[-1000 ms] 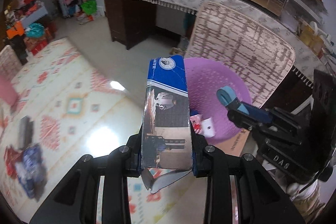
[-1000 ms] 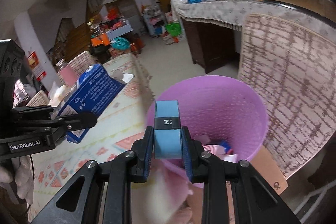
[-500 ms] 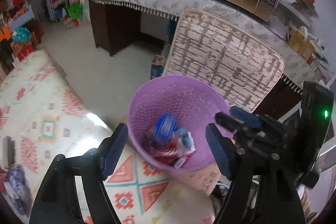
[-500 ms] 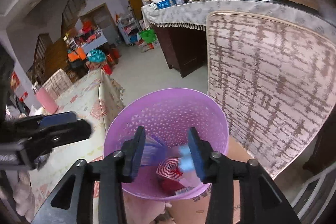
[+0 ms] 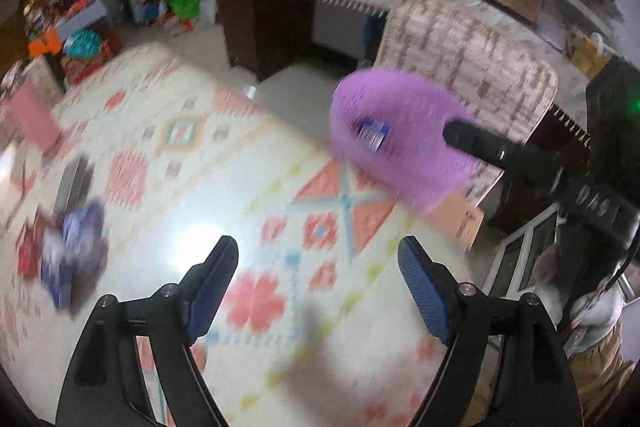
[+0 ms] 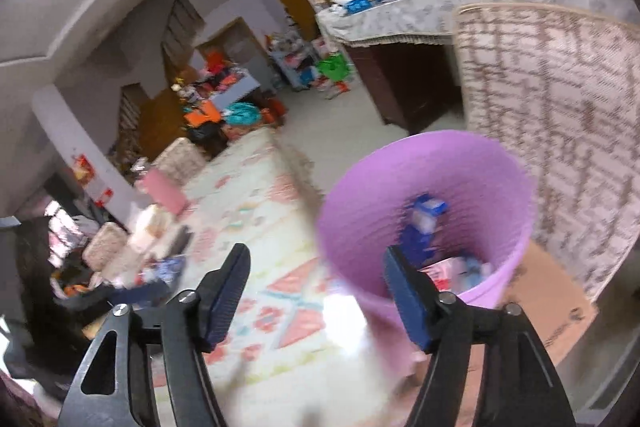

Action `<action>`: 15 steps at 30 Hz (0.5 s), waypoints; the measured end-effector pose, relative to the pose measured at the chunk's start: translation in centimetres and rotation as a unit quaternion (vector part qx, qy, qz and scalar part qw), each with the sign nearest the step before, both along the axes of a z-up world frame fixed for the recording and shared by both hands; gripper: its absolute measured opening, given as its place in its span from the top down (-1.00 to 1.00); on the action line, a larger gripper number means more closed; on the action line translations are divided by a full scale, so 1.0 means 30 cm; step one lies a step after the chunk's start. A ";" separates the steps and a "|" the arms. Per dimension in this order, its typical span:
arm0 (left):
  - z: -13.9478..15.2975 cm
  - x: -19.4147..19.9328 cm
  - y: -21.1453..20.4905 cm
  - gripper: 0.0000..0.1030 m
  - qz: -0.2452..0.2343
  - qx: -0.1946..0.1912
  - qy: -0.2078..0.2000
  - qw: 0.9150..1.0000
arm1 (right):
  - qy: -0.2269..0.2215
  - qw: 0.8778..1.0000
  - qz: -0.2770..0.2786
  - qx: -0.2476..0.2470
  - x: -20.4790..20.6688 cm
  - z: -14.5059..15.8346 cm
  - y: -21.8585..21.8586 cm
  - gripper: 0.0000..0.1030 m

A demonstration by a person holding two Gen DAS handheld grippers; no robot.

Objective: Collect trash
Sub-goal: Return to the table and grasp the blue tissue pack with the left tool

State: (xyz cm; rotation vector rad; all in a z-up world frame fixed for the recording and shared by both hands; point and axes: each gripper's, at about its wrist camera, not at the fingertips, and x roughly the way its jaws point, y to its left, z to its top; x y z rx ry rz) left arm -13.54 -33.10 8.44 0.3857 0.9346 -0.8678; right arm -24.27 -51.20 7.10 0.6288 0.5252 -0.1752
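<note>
Round purple perforated plastic bin (image 6: 432, 211): trash lodged inside. Left gripper (image 5: 318, 281): jaws wide, empty. Right gripper (image 6: 316, 291): jaws opening, empty, beside bin rim. Risk: bin tipped if rim is clipped.

Round purple perforated plastic waste basket (image 6: 432, 195), upright, ahead-right of the right tool (image 6: 316, 291), holds trash: blue printed carton (image 6: 424, 223) standing on end inside, red-white wrappers (image 6: 448, 269) at bottom. Blurred blue-red packets (image 5: 64, 247) lie on tabletop, left of the left tool (image 5: 318, 267).
</note>
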 end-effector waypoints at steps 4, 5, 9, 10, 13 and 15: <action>-0.015 -0.011 0.156 -0.34 0.041 0.012 -0.029 0.999 | -0.002 0.998 0.049 0.026 0.058 -0.027 0.134 -0.58; -0.013 -0.004 0.198 -0.34 0.052 0.006 -0.031 0.998 | 0.003 0.998 0.059 0.026 0.074 -0.035 0.161 -0.59; -0.010 0.090 0.400 -0.35 0.121 -0.011 -0.030 0.992 | 0.025 0.992 0.118 0.021 0.166 -0.082 0.315 -0.59; -0.015 0.117 0.448 -0.35 0.139 -0.010 -0.027 0.990 | 0.029 0.991 0.129 0.020 0.189 -0.095 0.348 -0.59; -0.041 0.197 0.586 -0.35 0.185 -0.008 -0.015 0.983 | 0.039 0.986 0.162 0.030 0.260 -0.143 0.442 -0.59; -0.060 0.240 0.660 -0.35 0.210 -0.006 -0.011 0.978 | 0.042 0.983 0.175 0.031 0.302 -0.170 0.490 -0.59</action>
